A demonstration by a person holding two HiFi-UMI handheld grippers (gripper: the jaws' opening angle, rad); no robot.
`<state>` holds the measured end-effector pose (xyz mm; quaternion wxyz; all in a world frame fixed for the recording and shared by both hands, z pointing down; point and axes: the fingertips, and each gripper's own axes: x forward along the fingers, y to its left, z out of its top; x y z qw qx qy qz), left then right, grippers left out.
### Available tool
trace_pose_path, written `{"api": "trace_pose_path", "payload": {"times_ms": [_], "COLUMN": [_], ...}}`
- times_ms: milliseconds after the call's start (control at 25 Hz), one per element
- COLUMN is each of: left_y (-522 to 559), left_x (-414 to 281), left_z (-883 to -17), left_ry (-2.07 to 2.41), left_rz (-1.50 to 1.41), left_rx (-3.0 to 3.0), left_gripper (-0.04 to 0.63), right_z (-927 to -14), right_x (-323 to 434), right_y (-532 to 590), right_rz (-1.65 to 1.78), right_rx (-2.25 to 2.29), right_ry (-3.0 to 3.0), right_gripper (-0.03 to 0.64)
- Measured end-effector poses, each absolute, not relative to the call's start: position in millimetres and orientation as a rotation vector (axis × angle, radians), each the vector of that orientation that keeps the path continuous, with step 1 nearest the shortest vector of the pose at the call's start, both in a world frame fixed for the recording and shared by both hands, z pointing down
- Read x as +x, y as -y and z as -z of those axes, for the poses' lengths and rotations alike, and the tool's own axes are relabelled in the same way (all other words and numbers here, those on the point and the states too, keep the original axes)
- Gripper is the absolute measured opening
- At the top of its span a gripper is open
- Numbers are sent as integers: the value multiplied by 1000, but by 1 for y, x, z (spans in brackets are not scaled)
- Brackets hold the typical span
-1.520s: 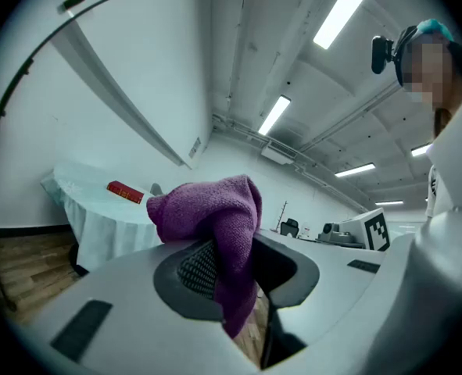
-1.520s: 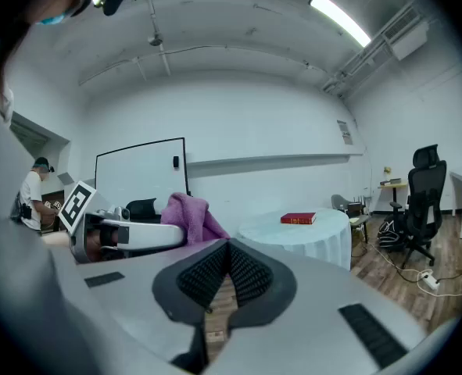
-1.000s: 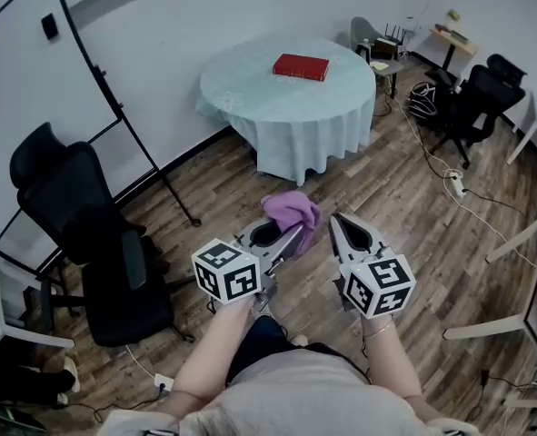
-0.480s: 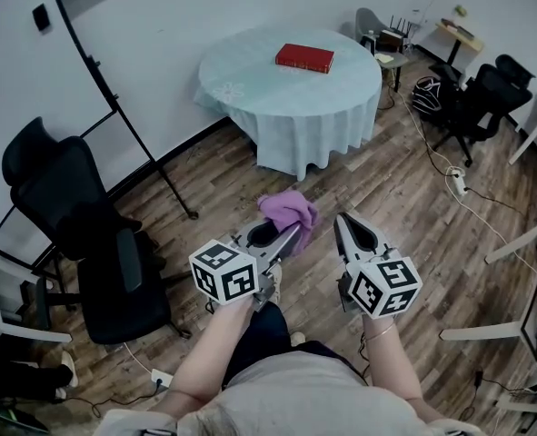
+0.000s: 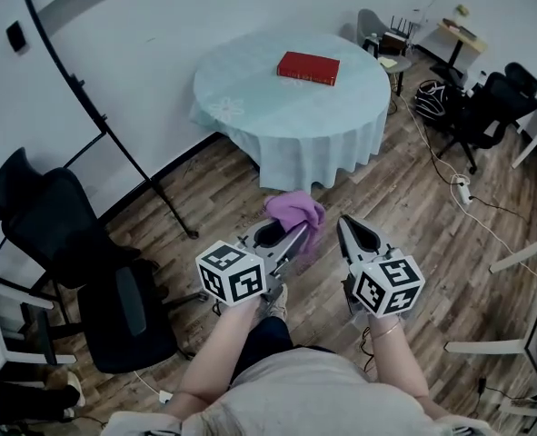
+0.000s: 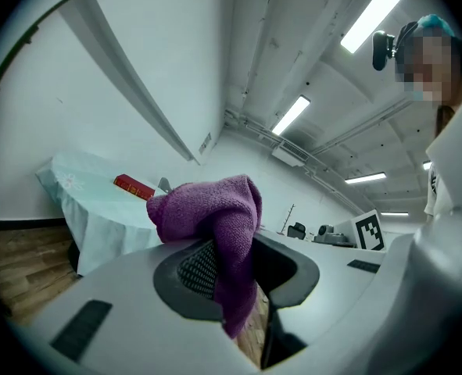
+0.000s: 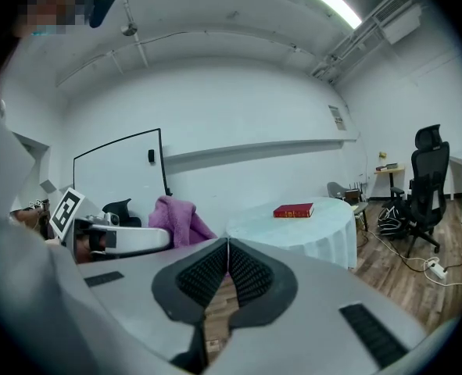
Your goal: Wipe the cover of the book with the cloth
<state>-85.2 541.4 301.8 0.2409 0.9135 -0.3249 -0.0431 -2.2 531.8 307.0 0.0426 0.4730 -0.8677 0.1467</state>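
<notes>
A red book [image 5: 308,67] lies flat on a round table [image 5: 250,75] draped in a pale green cloth, far ahead of me. My left gripper [image 5: 301,231] is shut on a purple cloth [image 5: 294,212] that bunches over its tips. In the left gripper view the purple cloth [image 6: 215,217] hangs between the jaws, with the book [image 6: 134,186] small at the left. My right gripper [image 5: 344,224] is shut with nothing in it, beside the left one above the wooden floor. The right gripper view shows the book [image 7: 293,210] on the table [image 7: 324,225] and the cloth [image 7: 176,219].
A black office chair [image 5: 64,252] stands at my left, and more black chairs [image 5: 486,107] are at the right. A glass partition frame [image 5: 104,130] runs along the left. A power strip and cables [image 5: 459,187] lie on the wooden floor at the right.
The view has shifted forward a little, so the table and book sit slightly nearer and more central. Both grippers hold the same pose, the cloth still in the left one.
</notes>
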Motion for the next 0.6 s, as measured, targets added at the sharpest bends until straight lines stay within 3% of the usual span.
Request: {"api": "trace_pose_path", "payload": {"times_ms": [600], "left_y": [-412], "left_x": [-125], "left_z": [-290], "left_ry": [804], "left_rz": [184], "left_rx": [2489], "left_gripper": [110], "right_z": [-294], "right_x": [-39], "right_y": [-412], "right_rz": [-393], "right_rx": [1551], "right_ry": [2570], "right_gripper": [23]}}
